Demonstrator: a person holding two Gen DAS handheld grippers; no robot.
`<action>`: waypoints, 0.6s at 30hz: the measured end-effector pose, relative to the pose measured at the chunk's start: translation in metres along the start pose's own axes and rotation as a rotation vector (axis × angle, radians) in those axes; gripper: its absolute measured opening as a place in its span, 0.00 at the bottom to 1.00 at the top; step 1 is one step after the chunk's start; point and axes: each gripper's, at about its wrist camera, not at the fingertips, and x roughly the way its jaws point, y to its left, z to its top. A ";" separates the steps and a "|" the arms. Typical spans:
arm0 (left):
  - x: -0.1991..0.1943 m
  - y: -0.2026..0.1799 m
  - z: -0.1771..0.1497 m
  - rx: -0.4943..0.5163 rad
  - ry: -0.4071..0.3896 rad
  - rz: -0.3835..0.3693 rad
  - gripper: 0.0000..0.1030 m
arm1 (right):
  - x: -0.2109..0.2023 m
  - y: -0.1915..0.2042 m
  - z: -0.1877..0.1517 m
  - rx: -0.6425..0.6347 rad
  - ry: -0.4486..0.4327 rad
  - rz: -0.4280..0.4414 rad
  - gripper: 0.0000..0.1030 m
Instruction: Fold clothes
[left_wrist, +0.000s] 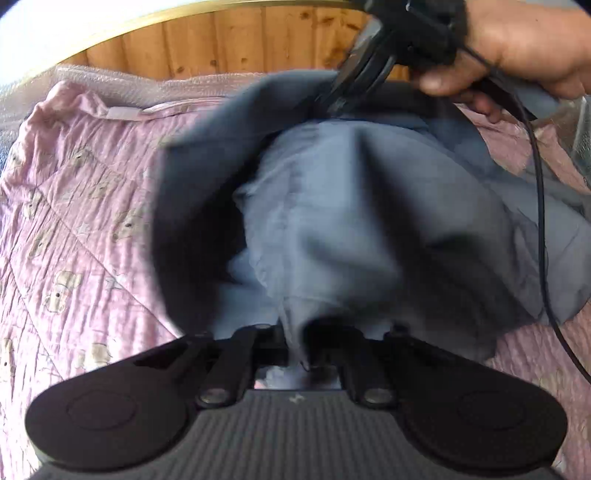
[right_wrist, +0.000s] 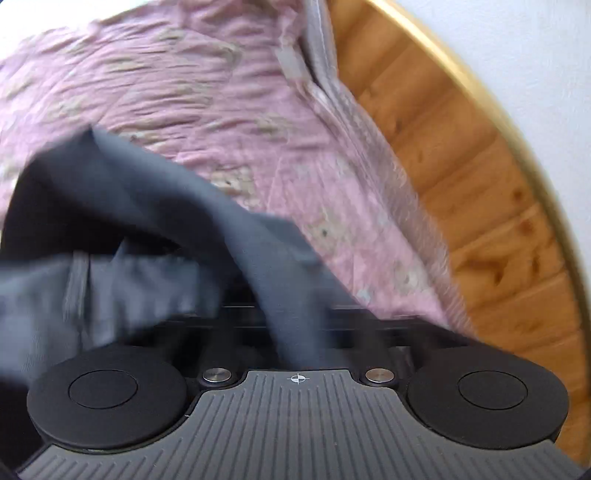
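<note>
A grey-blue garment (left_wrist: 369, 221) is lifted in a loose, blurred bunch over the pink quilt. In the left wrist view a fold of it runs down into my left gripper (left_wrist: 300, 350), whose jaws are shut on the cloth. At the top of that view a hand (left_wrist: 517, 44) holds my right gripper (left_wrist: 332, 107), which pinches the garment's far edge. In the right wrist view a dark strip of the garment (right_wrist: 147, 206) leads straight into the right gripper (right_wrist: 295, 328), shut on it; the fingertips are hidden by cloth.
A pink quilt (left_wrist: 74, 221) with a bear print covers the bed (right_wrist: 221, 92). A wooden headboard (left_wrist: 240, 40) with a gold rim stands behind it (right_wrist: 480, 184). A black cable (left_wrist: 539, 221) hangs from the right gripper across the garment.
</note>
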 end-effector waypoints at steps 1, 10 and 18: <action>-0.015 0.017 0.015 -0.045 -0.059 -0.004 0.06 | -0.023 -0.029 0.007 0.121 -0.080 -0.018 0.02; -0.167 0.095 0.023 -0.020 -0.295 0.092 0.06 | -0.250 -0.174 -0.189 1.172 -0.427 -0.374 0.03; -0.067 0.140 -0.107 0.020 0.259 0.089 0.32 | -0.170 -0.017 -0.371 1.349 0.316 -0.250 0.55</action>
